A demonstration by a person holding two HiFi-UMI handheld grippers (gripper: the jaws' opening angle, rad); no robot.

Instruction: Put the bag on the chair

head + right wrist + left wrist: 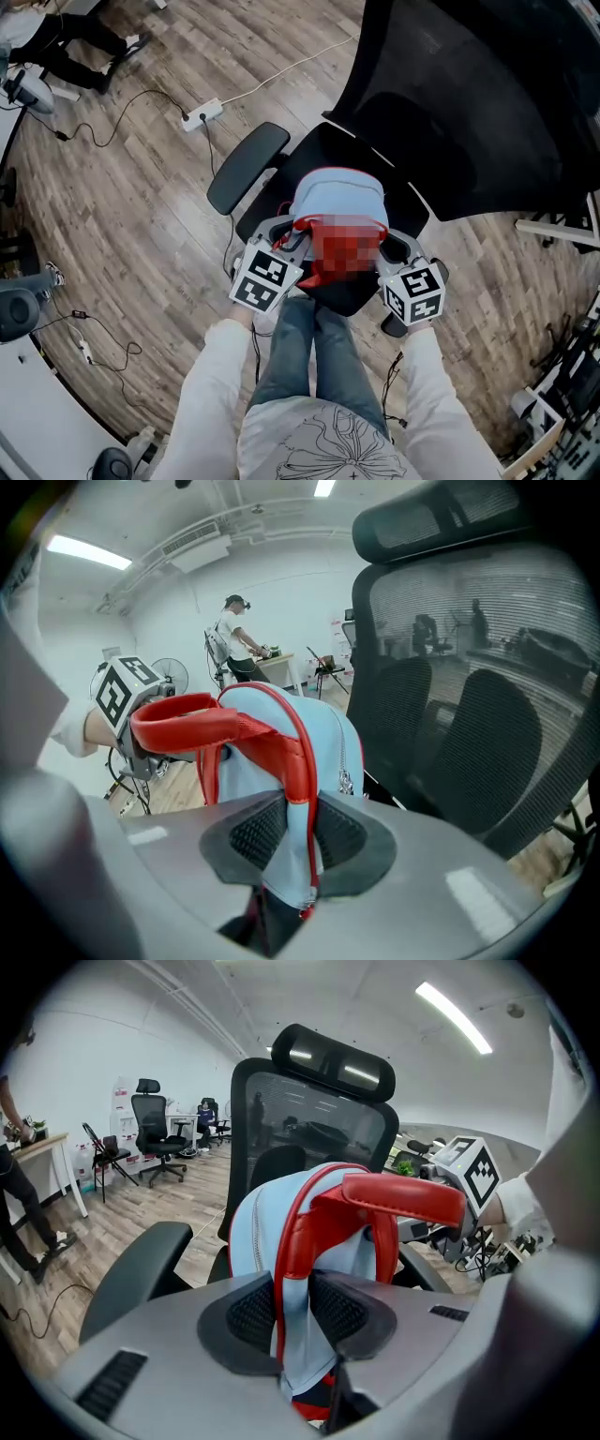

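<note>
The fingers of your left gripper are clenched on one red-edged side of the bag. Your right gripper grasps the opposite side the same way. The bag hangs upright between both hands, equally near each, with its red handle lying across the top. Just below and ahead of the fingers is the chair. You cannot tell whether the bag's bottom touches the seat, so the move left is probably straight down.

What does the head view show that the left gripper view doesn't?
Head view only: power strip on the floor, the person's legs. Left gripper view only: left gripper clamped on the edge of the bag, the headrest, other chairs at the far wall. Both: the bag and the chair.
</note>
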